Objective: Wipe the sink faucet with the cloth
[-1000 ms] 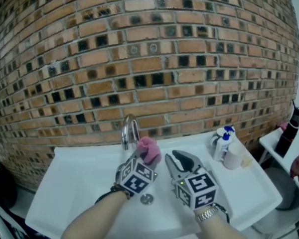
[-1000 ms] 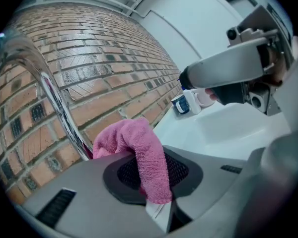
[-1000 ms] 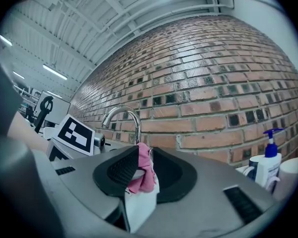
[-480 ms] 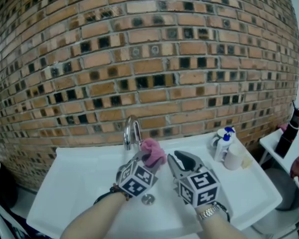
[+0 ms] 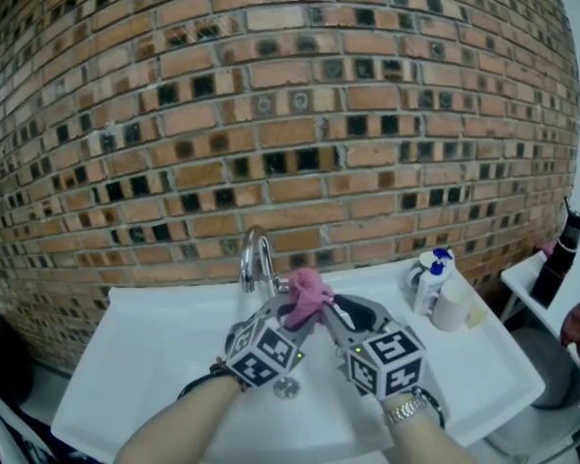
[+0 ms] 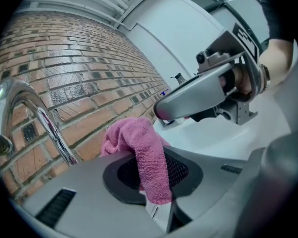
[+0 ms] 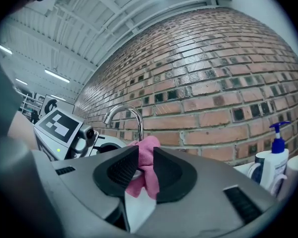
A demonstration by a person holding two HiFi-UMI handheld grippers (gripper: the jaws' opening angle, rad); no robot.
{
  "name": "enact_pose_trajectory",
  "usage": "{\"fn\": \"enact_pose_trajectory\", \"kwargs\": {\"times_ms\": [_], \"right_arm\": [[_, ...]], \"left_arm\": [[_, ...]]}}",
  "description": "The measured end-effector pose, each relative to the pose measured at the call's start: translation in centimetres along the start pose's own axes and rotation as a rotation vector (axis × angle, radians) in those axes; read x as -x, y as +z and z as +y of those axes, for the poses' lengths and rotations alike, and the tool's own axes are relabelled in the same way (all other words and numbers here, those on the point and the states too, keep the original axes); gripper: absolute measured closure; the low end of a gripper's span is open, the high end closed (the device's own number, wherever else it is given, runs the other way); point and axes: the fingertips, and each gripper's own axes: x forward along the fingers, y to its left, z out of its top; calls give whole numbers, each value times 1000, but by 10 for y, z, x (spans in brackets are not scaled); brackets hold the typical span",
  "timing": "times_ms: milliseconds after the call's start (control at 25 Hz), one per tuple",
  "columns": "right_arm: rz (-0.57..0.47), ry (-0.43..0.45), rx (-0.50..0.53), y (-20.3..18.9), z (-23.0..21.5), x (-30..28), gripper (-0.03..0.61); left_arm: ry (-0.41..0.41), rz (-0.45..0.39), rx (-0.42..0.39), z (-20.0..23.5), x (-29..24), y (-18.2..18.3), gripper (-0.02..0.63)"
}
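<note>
Right gripper view shows the pink cloth (image 7: 150,155) hanging between my right tool's (image 7: 143,168) parted jaws, not yet pinched, just right of the faucet (image 7: 126,117). My left tool (image 5: 294,309) is clamped on it. It looks soft, light and floppy, so I'd grip a bunched fold.

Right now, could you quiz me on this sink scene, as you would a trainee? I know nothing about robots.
1. True or false: the pink cloth lies flat in the basin of the white sink.
2. What stands on the sink's ledge, right of the chrome faucet? A. a pump bottle B. a kettle C. a potted plant
3. Fill in: the jaws of the ____ gripper are shut on the cloth.
Key: 1. False: it is held up beside the faucet. 2. A. 3. Left: the left gripper clamps it, while the right gripper has its jaws apart around the cloth's hanging end.
</note>
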Motion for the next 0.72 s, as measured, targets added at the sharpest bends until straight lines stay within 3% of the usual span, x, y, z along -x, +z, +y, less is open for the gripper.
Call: {"fn": "enact_pose_trajectory", "kwargs": {"times_ms": [280, 520, 720], "right_arm": [[25, 32, 112, -2, 7, 1, 462], [38, 108, 120, -1, 16, 3, 388], [48, 148, 81, -6, 18, 3, 368]], "left_arm": [[-29, -29, -9, -5, 21, -1, 541], [-63, -32, -25, -10, 44, -3, 540], [-71, -48, -32, -13, 60, -3, 541]]}}
